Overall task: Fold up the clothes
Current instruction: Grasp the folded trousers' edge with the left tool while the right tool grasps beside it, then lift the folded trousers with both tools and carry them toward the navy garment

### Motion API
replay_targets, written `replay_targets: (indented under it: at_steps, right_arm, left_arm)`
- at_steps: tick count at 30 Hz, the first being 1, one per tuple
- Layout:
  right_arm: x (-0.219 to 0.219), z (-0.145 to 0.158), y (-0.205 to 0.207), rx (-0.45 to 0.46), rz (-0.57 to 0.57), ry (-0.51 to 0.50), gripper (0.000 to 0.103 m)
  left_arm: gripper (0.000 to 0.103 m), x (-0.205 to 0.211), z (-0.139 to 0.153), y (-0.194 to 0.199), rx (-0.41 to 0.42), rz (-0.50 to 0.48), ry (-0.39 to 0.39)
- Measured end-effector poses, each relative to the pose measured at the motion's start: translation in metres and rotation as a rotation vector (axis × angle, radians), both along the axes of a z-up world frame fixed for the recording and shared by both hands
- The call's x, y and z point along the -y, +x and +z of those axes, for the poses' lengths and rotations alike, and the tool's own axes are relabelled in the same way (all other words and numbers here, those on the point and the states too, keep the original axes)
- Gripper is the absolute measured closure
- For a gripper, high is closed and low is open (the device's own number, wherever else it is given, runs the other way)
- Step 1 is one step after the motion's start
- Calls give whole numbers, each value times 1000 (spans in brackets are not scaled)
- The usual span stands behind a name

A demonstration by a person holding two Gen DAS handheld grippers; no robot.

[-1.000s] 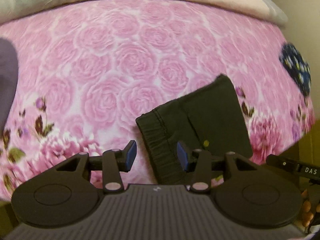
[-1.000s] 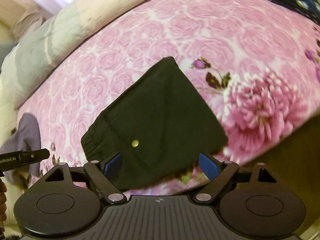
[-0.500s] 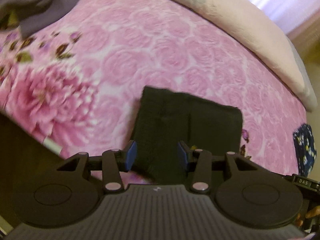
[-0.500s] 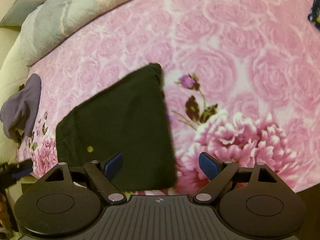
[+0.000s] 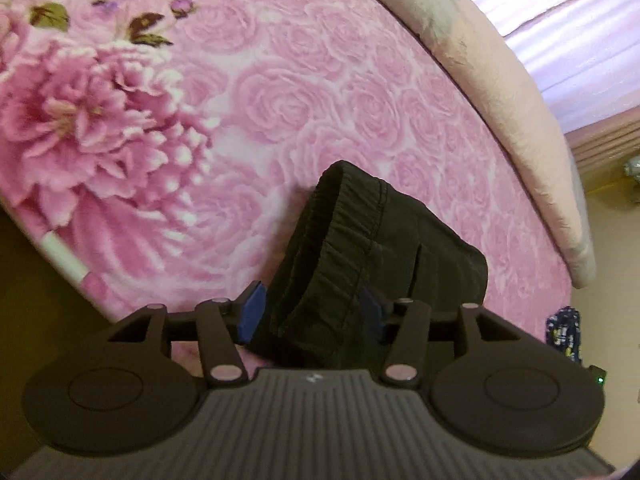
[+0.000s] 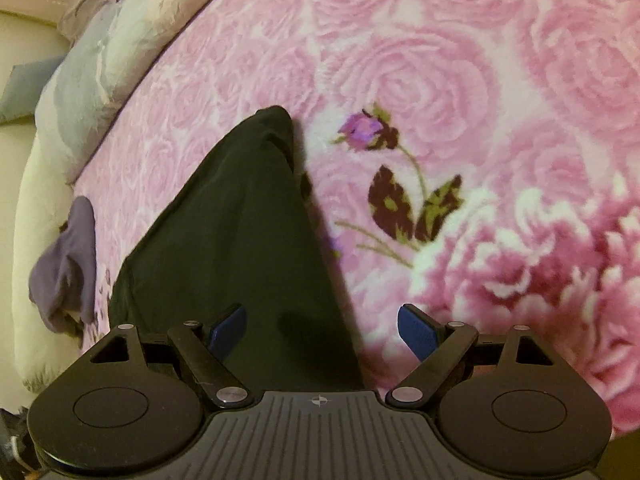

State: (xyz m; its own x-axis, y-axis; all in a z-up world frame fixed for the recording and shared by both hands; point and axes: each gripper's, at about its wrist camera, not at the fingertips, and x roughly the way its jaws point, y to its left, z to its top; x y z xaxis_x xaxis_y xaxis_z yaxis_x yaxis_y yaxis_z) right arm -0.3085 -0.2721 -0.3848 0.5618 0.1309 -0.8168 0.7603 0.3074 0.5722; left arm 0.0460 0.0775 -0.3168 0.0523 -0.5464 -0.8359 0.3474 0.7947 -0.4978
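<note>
Folded black shorts point(image 5: 384, 248) lie on the bed's pink rose blanket point(image 5: 280, 92) near its edge. The left tongs point(image 5: 310, 312) are opening, with the gathered elastic waistband between the blue pads. Only the right view shows a grey-purple garment point(image 6: 66, 268); there the right tongs point(image 6: 322, 330) stand spread wide, the shorts' smooth dark corner between them, unpinched.

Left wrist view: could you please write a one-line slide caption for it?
Left hand-held gripper, jaws opening, straddles the elastic waistband of folded black shorts on a pink rose-print bedspread.
</note>
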Motion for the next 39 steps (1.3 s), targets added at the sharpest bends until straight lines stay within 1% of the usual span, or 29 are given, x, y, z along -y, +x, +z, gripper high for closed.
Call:
replay_targets:
  at_steps: [1,4,6,8,14,16,18,21,25,28,29,33,35,38,39]
  right_arm:
    - [1,-3,1,11,-4,0,17]
    - [3,-12,5,29,-5,2,17]
    - [3,-17,8,41,-6,5,17]
    - [1,-21,11,50,-6,8,17]
    - [-7,-31,18,67,-24,14,17]
    - [-8,-34,18,80,-37,29,17]
    - [-8,-35,20,89,-41,36,17]
    - [-7,-37,23,101,-41,42,17]
    - [-4,-40,27,122,-33,54,17]
    - [1,-43,29,142,-35,64,17]
    - [2,-45,29,147,-38,68,17]
    - [4,-46,29,159,-52,84,17]
    - [3,-47,29,166,-31,80,17]
    - [3,-50,35,191,15,92,17]
    - [3,-51,38,196,33,96,17]
  left_arm:
    - [51,0,-5,3,-3,-5,-14]
    - [49,-1,-19,11,-41,-17,-102]
    - [42,-2,-29,17,-64,-11,-142]
    - [42,-2,-40,24,-91,-2,-179]
    - [40,0,-75,42,-179,11,-228]
    - [37,0,-87,47,-206,23,-252]
    - [33,0,-100,50,-237,51,-278]
    - [29,-1,-115,53,-269,80,-301]
    - [27,-3,-122,57,-297,113,-359]
    - [27,0,-125,60,-342,158,-409]
    - [25,2,-125,61,-347,170,-416]
    - [25,5,-126,63,-330,174,-421]
    - [25,8,-128,65,-331,172,-424]
    - [25,16,-127,71,-328,152,-407]
    - [27,17,-126,72,-329,149,-406]
